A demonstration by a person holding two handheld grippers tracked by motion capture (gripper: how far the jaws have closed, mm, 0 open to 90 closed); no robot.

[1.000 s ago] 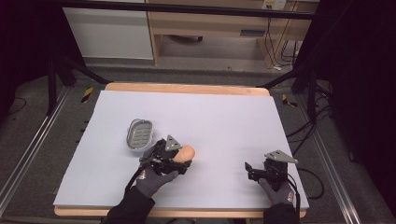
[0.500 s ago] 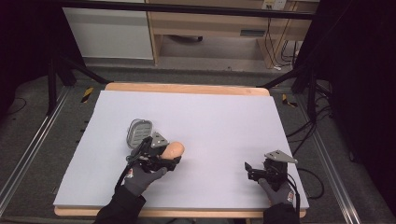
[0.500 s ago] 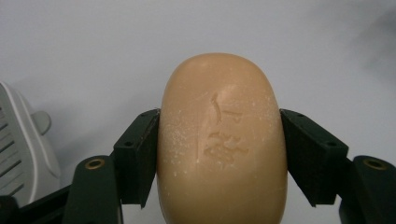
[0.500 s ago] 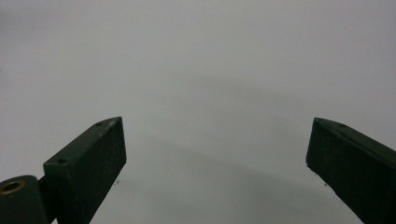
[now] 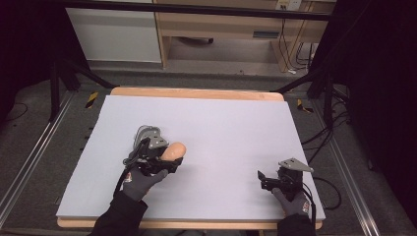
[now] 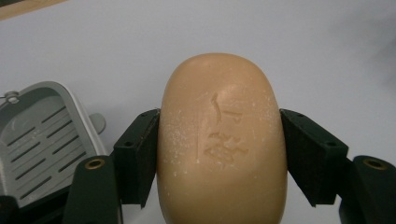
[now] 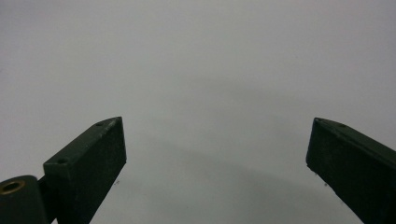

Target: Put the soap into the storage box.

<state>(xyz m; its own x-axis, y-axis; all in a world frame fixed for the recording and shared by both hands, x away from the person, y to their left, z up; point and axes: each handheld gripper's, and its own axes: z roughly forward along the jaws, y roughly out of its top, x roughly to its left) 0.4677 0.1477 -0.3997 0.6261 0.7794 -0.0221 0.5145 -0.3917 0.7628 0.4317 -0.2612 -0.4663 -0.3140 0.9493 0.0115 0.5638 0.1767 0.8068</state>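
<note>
Left gripper view shows the left gripper (image 6: 219, 154) clamped on a tan bar of soap (image 6: 222, 140), both black pads pressed flat against its long sides. A grey slatted soap dish (image 6: 39, 135) lies just beside it on the white table sheet (image 6: 303, 51). From the high view, the soap (image 5: 173, 150) is held at the dish's (image 5: 146, 133) edge, left of the table's middle. Right gripper (image 5: 264, 178) rests near the front right corner, well apart, its jaws spread wide with nothing between them
</note>
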